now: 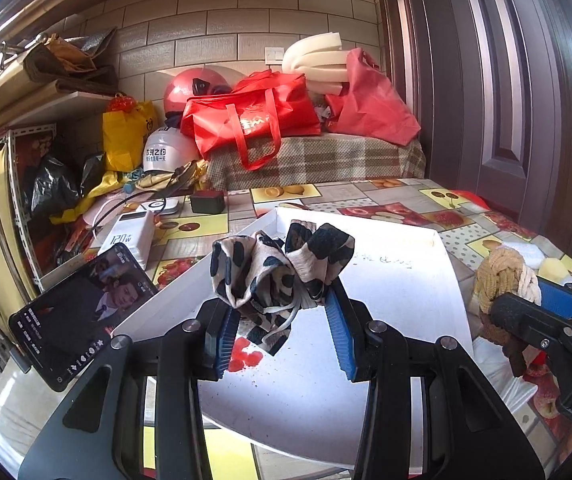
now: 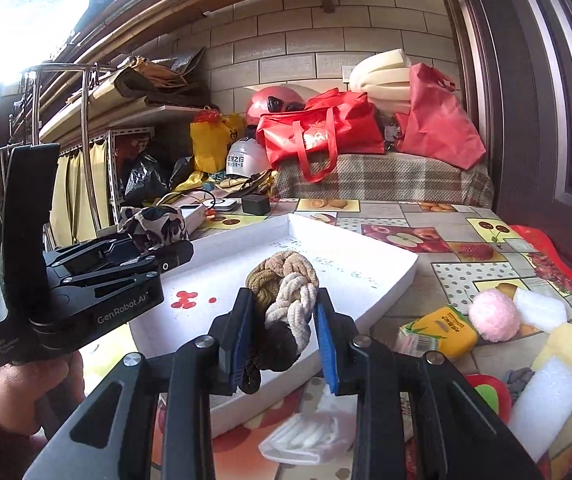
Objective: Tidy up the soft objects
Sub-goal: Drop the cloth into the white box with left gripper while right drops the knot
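Left gripper (image 1: 282, 322), jaws closed on a spotted fabric scrunchie (image 1: 282, 268) held above the white tray (image 1: 405, 280). Right gripper (image 2: 282, 336), jaws closed on a braided hair tie (image 2: 284, 292) of tan, cream and dark brown strands, held over the tray's near edge. On the fruit-print tablecloth (image 2: 425, 216) to the right lie a pink pom-pom (image 2: 493, 316), a yellow tissue pack (image 2: 441, 330) and white foam pieces (image 2: 545, 404).

Both wrist views low, forward (shared white tray (image 1: 385, 248), close).
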A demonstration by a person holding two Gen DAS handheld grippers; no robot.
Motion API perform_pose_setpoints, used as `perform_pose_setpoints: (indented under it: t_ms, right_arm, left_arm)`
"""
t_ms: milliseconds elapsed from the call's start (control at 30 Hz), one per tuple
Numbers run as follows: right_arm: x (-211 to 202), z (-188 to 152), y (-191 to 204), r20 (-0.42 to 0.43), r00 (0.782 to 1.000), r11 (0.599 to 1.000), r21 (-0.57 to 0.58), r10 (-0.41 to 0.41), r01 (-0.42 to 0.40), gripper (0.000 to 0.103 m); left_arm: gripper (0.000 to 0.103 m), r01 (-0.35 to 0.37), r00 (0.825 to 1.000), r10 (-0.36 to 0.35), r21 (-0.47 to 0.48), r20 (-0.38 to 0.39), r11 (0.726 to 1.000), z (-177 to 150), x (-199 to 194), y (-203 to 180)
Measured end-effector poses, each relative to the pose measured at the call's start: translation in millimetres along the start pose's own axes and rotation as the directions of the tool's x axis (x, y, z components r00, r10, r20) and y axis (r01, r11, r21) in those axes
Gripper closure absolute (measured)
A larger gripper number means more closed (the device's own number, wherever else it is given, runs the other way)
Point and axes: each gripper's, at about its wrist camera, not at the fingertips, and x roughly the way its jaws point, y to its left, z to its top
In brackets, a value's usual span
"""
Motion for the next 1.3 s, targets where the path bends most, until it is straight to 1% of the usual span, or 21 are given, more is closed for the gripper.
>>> perform_pose_setpoints:
  t_ms: [167,267,400,500,733,967,1067,1133,1167,1200,1233,1267,1300]
  right_arm:
    - [18,7,9,0.004,1.000,1.000,-0.002,-0.012,0.012,0.073]
    - [33,12,11,-0.009,1.000,1.000,-0.002,-0.027,0.027,0.073]
    - [54,17,10,-0.051,0.997,0.999,0.013,-0.051,0.051,0.073]
    - [64,19,11,-0.073,0.996,0.998,0.024,-0.058,0.060,0.073]
    - [76,21,13,-0.105,0.992,0.997,0.030,-0.069,0.073,0.072]
    - [90,20,-3,-0.171,0.982,0.989,0.110,-0.077,0.096,0.071]
    - [91,20,-3,-0.182,0.981,0.989,0.114,-0.070,0.092,0.070]
    - [91,20,1,-0.184,0.981,0.992,0.098,-0.062,0.081,0.057]
    - [91,20,2,-0.183,0.980,0.991,0.093,-0.079,0.097,0.052]
    - [90,21,2,-0.180,0.979,0.989,0.096,-0.093,0.112,0.042]
    - [89,21,-1,-0.178,0.979,0.986,0.108,-0.103,0.124,0.037]
    - [89,20,-6,-0.178,0.978,0.982,0.130,-0.110,0.134,0.026]
    - [89,19,-11,-0.182,0.977,0.978,0.156,-0.109,0.138,0.015]
  left_arm:
    - [0.062,-0.012,1.000,0.013,0.030,-0.008,0.999,4,10,-3]
    - [0.062,-0.013,0.999,0.015,0.036,-0.041,0.999,6,21,-4]
    - [0.062,0.007,0.995,-0.005,0.021,-0.096,1.000,9,38,-1]
    - [0.062,0.005,0.993,-0.004,0.006,-0.118,1.000,11,46,2]
    - [0.062,0.000,0.991,-0.001,-0.007,-0.130,1.000,14,55,6]
    - [0.062,-0.010,0.991,0.010,-0.002,-0.136,1.000,17,61,7]
    - [0.062,-0.011,0.991,0.010,-0.009,-0.135,1.000,17,60,8]
    - [0.059,-0.030,0.991,0.028,-0.014,-0.134,0.999,17,60,9]
    - [0.056,-0.042,0.991,0.039,-0.024,-0.130,0.999,17,59,11]
    - [0.048,-0.059,0.991,0.054,-0.041,-0.126,0.997,17,58,15]
    - [0.041,-0.077,0.990,0.068,-0.063,-0.124,0.995,17,57,19]
    - [0.025,-0.090,0.989,0.078,-0.092,-0.126,0.992,17,57,25]
    - [0.011,-0.093,0.988,0.077,-0.123,-0.130,0.988,16,57,31]
